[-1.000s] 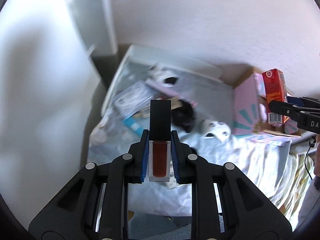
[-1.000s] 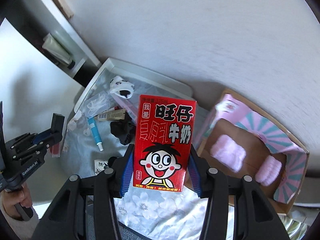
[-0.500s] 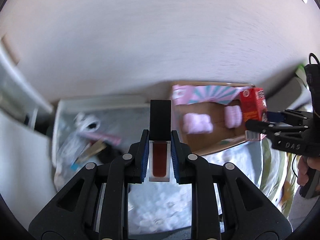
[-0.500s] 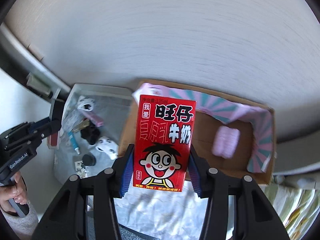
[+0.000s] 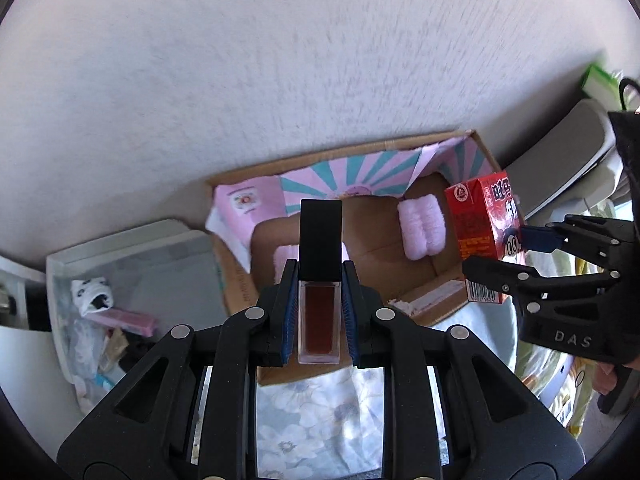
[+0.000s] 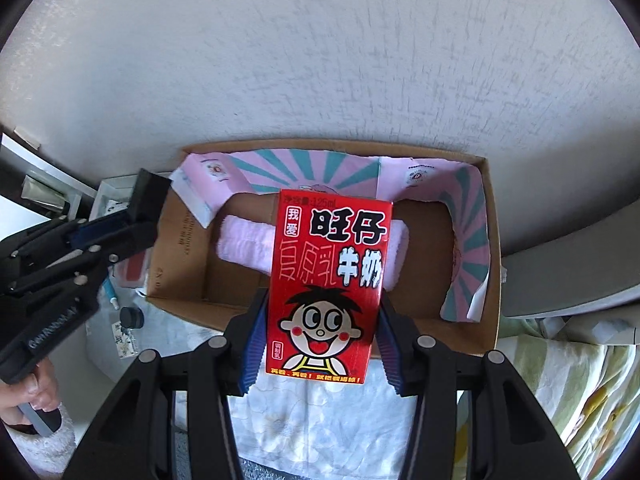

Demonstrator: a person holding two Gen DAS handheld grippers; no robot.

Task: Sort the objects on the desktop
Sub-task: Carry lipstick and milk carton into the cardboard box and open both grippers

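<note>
My left gripper [image 5: 319,312] is shut on a lip gloss tube [image 5: 320,304] with a black cap and dark red fill, held over the near left part of an open cardboard box [image 5: 236,280]. My right gripper [image 6: 320,332] is shut on a red milk carton [image 6: 328,280] with a cartoon face, held above the box [image 6: 494,240]. The carton [image 5: 484,236] and right gripper [image 5: 516,256] show at the right of the left wrist view. The left gripper [image 6: 120,224] shows at the left of the right wrist view. Pink fluffy rolls [image 5: 422,232] [image 6: 244,244] lie inside the box.
A pink and teal striped paper [image 6: 320,168] lines the box. Left of the box a white tray [image 5: 120,240] holds small items, among them a pink tube [image 5: 128,318] and a panda-print cloth [image 5: 90,292]. A floral cloth [image 5: 320,408] covers the table. A grey chair [image 6: 568,264] stands right.
Both grippers have swung to the right, from over the white tray to over the cardboard box, rolling as they went. Both grips are unchanged.
</note>
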